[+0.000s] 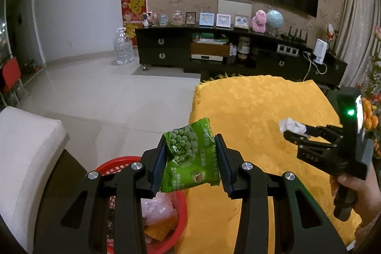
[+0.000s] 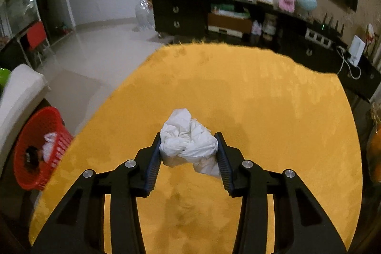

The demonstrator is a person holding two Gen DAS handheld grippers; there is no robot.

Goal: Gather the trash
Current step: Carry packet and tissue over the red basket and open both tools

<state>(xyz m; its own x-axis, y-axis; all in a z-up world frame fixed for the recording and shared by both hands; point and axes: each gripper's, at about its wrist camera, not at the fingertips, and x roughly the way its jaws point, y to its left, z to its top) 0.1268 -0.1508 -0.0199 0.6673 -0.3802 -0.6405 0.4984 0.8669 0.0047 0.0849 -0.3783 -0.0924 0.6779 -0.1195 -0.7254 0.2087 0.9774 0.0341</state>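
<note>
Left wrist: left claw grips the green snack packet above the red basket (release comes next). Right wrist: right claw clamps crumpled tissue over the bench, right of the basket; carry it there.

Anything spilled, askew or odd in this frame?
Nothing stands out. The left tongs hold a green snack packet above the red basket; the right tongs grip a crumpled white tissue over the yellow tablecloth.

Yellow-cloth table, red basket on floor beside
</note>
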